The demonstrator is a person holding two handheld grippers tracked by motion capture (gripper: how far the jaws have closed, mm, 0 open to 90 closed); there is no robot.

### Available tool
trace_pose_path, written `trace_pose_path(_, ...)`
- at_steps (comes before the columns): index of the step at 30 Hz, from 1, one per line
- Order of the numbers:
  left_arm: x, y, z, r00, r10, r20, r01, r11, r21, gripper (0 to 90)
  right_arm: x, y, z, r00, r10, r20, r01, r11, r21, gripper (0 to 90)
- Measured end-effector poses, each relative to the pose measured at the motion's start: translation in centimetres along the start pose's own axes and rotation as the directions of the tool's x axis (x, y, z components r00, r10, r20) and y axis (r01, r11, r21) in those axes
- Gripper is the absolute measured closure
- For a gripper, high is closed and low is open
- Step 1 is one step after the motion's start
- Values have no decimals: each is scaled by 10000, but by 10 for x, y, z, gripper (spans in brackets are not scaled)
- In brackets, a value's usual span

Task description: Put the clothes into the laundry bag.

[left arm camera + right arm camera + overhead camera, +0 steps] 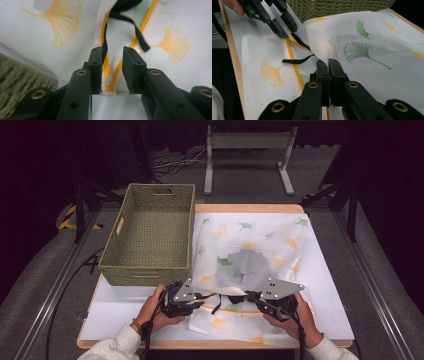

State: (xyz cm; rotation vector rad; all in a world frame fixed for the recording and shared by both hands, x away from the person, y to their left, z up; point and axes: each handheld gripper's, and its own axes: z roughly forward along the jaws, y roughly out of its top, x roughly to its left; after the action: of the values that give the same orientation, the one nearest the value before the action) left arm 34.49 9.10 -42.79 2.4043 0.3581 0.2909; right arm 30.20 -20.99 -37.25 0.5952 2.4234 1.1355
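Mesh laundry bag (250, 255), light and limp, is pinched at its edge by the closed right gripper (328, 65), while the left gripper (112, 58) is parted around the yellow zipper (108, 72), best gripped there.

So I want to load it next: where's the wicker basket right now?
In the high view the wicker basket sits at the table's left, far side, right beside the leaf-print mesh bag and beyond the left gripper.

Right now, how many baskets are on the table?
1. The woven basket stands at the table's far left, beside the leaf-printed mesh bag.
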Motion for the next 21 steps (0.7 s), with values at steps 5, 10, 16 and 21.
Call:
trace_pose_path(5, 8, -1, 12, 9987, -492, -107, 493, 9986, 182, 629, 0, 0, 1, 10000, 0, -58, 0, 10000, 10, 884)
trace_pose_path(10, 9, -2, 18, 9975, -629, 317, 615, 9971, 444, 777, 1, 0, 1, 10000, -11, -72, 11, 10000, 38, 884)
trace_pose_path(16, 8, -1, 9, 9986, -484, 218, 481, 9987, 158, 874, 0, -1, 1, 10000, -10, -52, 10, 10000, 25, 884)
trace_pose_path(21, 6, 1, 0, 9993, -323, 177, 327, 9993, -204, 875, 0, -1, 1, 10000, -17, -55, 17, 10000, 23, 884)
